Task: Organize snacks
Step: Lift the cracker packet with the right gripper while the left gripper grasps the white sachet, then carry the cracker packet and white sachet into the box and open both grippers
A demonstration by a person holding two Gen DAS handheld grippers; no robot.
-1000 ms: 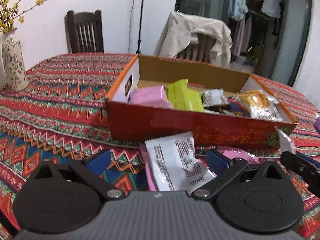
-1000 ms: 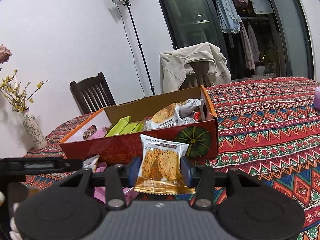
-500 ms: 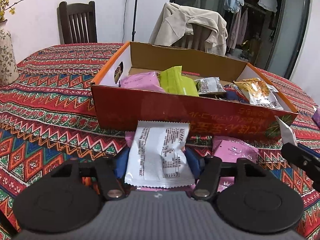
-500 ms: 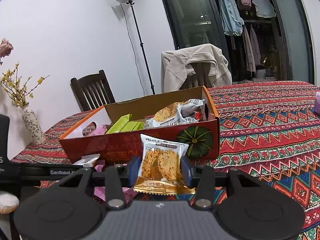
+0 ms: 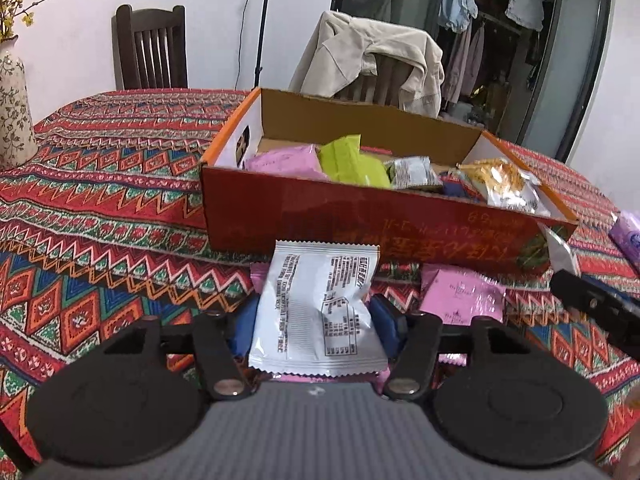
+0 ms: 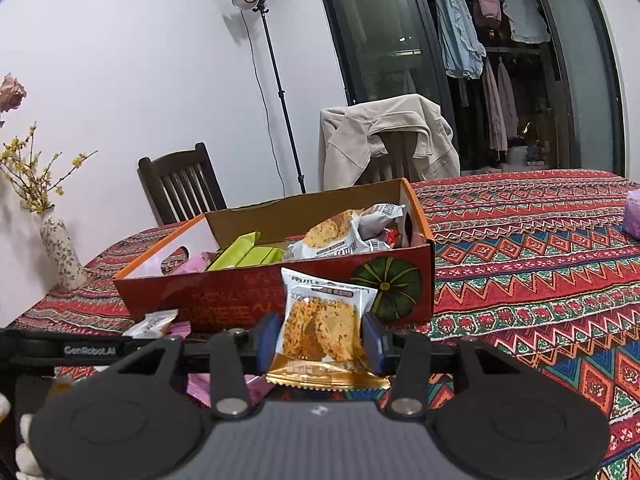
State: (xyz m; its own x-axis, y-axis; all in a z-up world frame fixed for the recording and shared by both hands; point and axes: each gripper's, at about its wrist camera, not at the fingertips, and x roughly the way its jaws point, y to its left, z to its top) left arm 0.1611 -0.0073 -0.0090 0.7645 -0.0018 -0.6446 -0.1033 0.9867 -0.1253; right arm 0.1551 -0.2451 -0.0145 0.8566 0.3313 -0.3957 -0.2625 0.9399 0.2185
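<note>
Left gripper (image 5: 316, 322): blue pads closed against both sides of a white packet (image 5: 318, 312), printed back facing the camera, held upright just in front of the box (image 5: 360, 220). Right gripper (image 6: 318, 338): pads pinching a cracker packet (image 6: 324, 320), clear front over a gold bottom seam, also upright and just short of the box's near wall, beside the pumpkin print (image 6: 386, 288). Pink packets (image 5: 460, 298) lie on the tablecloth (image 5: 100, 208) at the foot of the box, between it and the grippers. The box stands open on the cloth; inside, from its left end: a pink packet (image 5: 286, 160), green packets (image 5: 352, 162), a small silver packet (image 5: 412, 172) and a cracker packet (image 5: 506, 186) at the right end. A purple pack (image 5: 628, 236) lies on the cloth right of the box, apart from it. A vase (image 5: 14, 112) with yellow sprigs stands well left of the box. Behind the box: a dark chair (image 5: 150, 46), a second chair draped with a beige jacket (image 5: 372, 58), a light stand (image 6: 272, 92), and hanging clothes (image 6: 460, 36) behind glass.
</note>
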